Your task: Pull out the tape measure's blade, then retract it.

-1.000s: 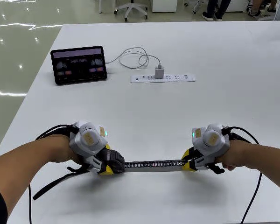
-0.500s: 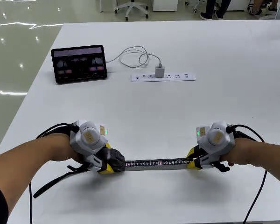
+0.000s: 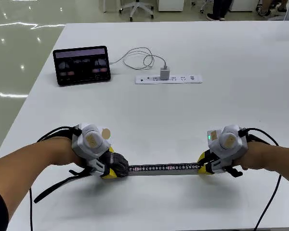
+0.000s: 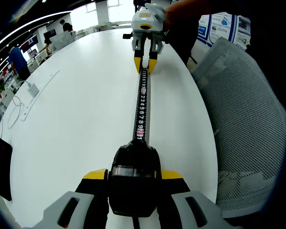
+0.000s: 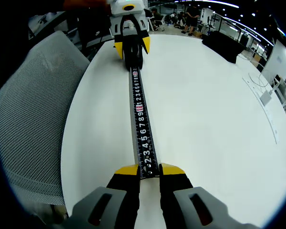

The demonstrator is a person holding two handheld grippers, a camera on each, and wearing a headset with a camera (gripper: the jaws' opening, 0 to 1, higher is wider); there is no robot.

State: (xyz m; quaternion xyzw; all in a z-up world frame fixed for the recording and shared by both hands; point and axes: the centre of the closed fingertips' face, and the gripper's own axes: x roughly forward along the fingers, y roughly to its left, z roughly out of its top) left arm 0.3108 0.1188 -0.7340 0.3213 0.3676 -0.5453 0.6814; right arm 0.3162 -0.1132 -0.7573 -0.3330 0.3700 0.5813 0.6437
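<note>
Left gripper [image 3: 113, 168] and right gripper [image 3: 202, 166], jaws closed, held low, well apart.

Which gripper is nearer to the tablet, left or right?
Left. The left gripper, holding the tape measure, is on the same side as the tablet; the right gripper is far across, holding the blade.

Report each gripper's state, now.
Left gripper: shut on the case.
Right gripper: shut on the blade, at its end.
</note>
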